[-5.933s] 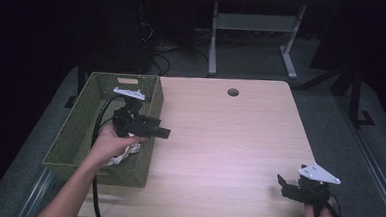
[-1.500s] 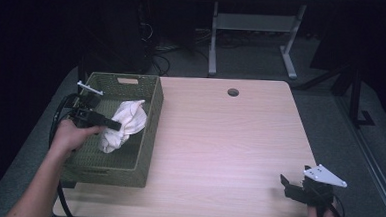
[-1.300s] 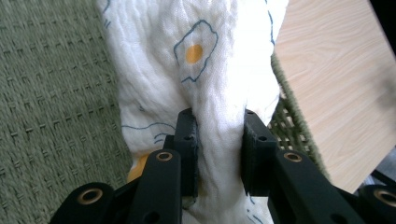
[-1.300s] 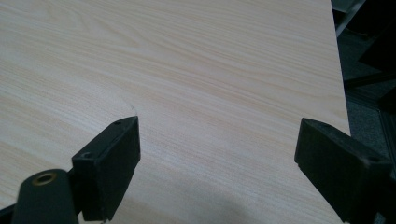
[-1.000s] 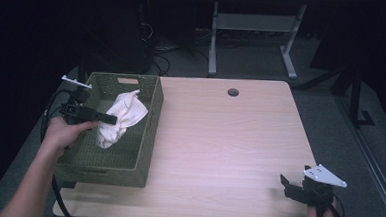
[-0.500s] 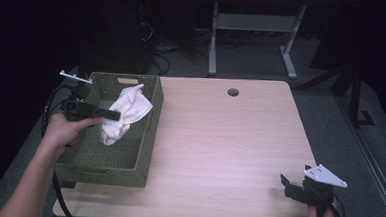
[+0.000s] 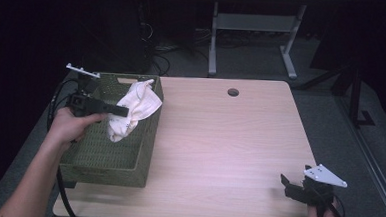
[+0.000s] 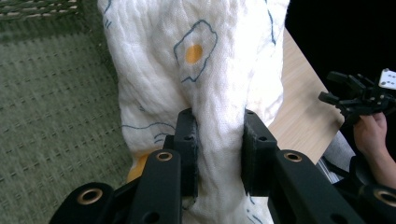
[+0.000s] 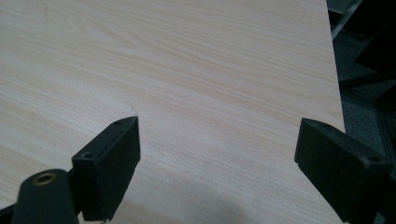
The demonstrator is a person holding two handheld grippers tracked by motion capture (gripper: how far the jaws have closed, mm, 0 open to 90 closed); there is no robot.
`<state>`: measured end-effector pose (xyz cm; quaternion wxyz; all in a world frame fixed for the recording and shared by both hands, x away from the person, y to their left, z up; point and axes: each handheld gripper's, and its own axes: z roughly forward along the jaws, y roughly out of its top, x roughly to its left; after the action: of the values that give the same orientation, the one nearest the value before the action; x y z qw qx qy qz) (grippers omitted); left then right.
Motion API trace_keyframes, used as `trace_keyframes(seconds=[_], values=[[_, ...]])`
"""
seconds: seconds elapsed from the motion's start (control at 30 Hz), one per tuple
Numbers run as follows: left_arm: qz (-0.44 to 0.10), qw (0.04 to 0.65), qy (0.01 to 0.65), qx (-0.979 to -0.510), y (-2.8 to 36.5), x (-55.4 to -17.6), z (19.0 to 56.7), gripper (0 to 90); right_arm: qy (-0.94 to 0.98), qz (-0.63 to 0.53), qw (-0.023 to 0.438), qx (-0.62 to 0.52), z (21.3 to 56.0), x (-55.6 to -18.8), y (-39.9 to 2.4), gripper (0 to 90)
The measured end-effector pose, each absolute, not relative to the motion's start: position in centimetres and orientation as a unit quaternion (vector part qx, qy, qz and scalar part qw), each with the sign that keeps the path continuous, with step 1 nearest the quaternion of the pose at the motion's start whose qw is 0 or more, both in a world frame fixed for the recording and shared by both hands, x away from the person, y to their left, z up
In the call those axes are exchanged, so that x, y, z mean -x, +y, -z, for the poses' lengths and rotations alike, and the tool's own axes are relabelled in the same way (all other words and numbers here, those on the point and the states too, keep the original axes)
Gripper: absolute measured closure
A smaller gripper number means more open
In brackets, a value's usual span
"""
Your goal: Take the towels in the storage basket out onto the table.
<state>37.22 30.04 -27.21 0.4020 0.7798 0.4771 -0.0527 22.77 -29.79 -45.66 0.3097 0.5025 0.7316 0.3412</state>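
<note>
**Cloth raised higher above basket**

The left gripper (image 7: 123, 112) has lifted the cloth (image 7: 133, 108) higher over the green basket (image 7: 103, 159), jaws clamped on a fold. The cloth's lower end is hidden behind the jaws in the left gripper view. The right gripper (image 7: 286, 186) rests wide open, empty, at the near corner of the pale wooden surface (image 7: 229, 140). The room beyond is dark.
</note>
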Motion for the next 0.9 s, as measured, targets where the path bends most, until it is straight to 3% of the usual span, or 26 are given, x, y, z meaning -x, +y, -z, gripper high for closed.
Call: trace_keyframes(seconds=[0.9], values=[[0.071,0.404,0.424,-0.808,23.6,-38.1,26.2,71.1,0.728,-0.344,0.314,-0.503,45.5,-22.6,-29.9,13.9]])
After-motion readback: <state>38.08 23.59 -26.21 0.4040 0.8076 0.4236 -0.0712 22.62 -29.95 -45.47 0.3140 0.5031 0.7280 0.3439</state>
